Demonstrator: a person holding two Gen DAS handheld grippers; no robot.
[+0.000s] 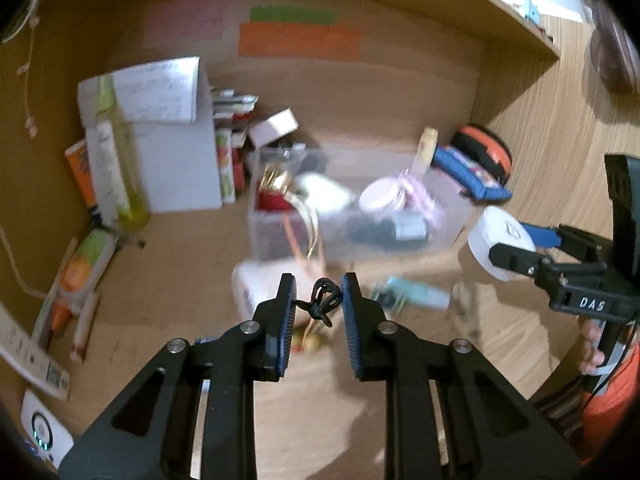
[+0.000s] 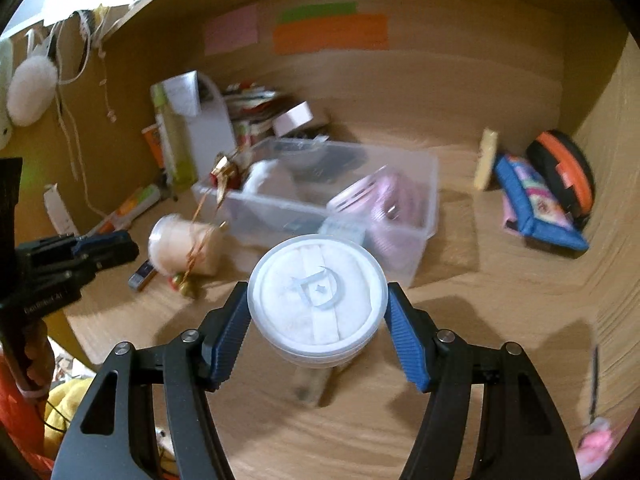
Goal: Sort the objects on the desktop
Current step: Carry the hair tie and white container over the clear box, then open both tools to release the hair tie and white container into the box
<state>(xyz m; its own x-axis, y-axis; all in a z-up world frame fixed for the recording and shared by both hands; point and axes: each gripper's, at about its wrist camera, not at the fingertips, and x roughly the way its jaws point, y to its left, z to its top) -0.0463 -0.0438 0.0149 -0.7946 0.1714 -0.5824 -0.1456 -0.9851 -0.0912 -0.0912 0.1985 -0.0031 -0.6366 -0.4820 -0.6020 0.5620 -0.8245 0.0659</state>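
White and round, the lidded jar [image 2: 318, 300] sits clamped between the blue pads [image 2: 230, 346] of the right tool [image 2: 318, 320], held clear above the wooden tabletop [image 2: 500, 320] just in front of the clear plastic bin [image 2: 424, 184]. Step in hand, as judged from the pose: carrying a picked item toward the bin, which already holds a pink-lidded jar [image 2: 360, 200] and other blurred items. The next move would call for advancing the jar over the near rim, lowering it into a free spot beside the pink lid, then parting the jaws.

Left tool [image 1: 318, 304]: jaws part-way apart, not pressing on anything that can be made out; a small black coiled cord [image 1: 324, 300] lies between the pads, touching or nearly touching the left one — whether it is caught there or simply hanging cannot be told. This tool points at the bin from the near side, over a pale wrapped bundle [image 2: 184, 244] tied with gold ribbon and a teal tube [image 1: 416, 292].

Pose: both tools are levelled forward and tilted slightly down, side by side, the right one near the bin's right-hand corner in the left wrist view [image 1: 516, 260]. Motion blur covers the background in both views.

Unsorted items on the tabletop — a blue pouch [image 2: 536, 208] and an orange-and-black case [image 2: 568, 172] at the far right.
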